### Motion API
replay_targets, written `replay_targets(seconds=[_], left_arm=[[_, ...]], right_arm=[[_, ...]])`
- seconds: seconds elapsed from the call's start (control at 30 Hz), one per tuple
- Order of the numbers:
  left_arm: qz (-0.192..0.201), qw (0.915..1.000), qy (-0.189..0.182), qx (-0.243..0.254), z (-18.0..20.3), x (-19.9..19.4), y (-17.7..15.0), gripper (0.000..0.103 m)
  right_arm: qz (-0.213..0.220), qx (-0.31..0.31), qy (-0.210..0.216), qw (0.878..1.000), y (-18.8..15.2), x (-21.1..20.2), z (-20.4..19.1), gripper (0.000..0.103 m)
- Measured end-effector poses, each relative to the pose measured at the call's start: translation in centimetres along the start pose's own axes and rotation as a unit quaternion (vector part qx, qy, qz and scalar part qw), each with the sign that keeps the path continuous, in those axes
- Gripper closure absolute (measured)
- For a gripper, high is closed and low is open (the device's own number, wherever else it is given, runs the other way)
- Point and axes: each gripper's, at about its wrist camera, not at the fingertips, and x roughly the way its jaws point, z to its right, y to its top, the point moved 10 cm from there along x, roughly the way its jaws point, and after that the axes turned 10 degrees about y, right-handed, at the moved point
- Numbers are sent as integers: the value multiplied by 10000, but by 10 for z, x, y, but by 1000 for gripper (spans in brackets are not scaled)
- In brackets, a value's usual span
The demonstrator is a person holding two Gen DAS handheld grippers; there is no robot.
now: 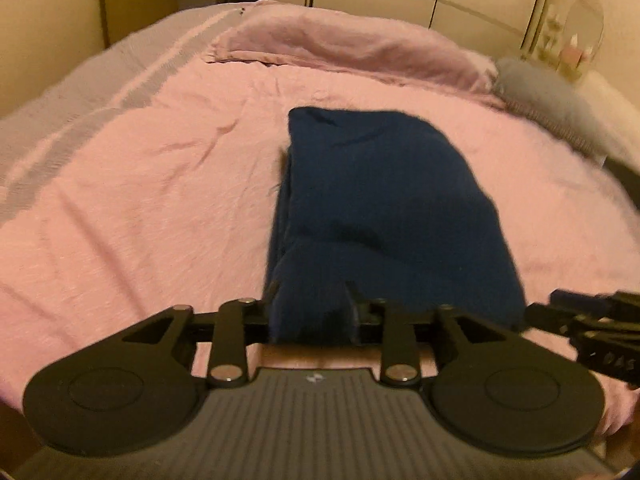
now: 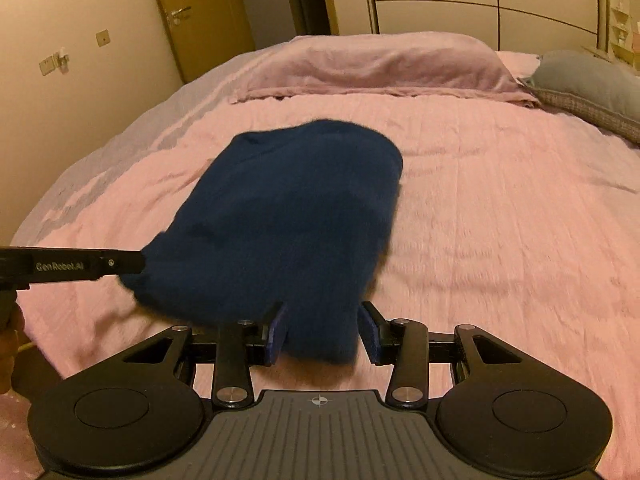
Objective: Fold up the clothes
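The dark blue sweater (image 2: pixel 292 208) lies folded on the pink bed (image 2: pixel 500 208). Both tongs, left (image 1: pixel 312 312) and right (image 2: pixel 322 328), hold its near edge. Let go gently so the fold stays flat.

Text: "GenRobot.AI", white | On: left gripper (image 2: pixel 72 266) side | Other gripper lettering in left view: blurred, unreadable

One dark blue garment (image 2: pixel 296 216), two hand-held grippers, left (image 1: pixel 312 308) and right (image 2: pixel 322 332), one bed (image 2: pixel 500 220), two pillows: pink (image 2: pixel 380 64), grey (image 2: pixel 588 84).
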Motion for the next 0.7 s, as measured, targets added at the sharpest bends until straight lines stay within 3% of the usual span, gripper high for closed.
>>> replay_targets(seconds=[0.5, 0.7], left_arm=[[107, 9990, 334, 272, 8, -52, -44, 66], [147, 9993, 162, 290, 10, -59, -49, 66]], right_arm=[[-144, 53, -56, 9999, -51, -34, -18, 60], [-132, 121, -21, 9998, -63, -44, -14, 60]])
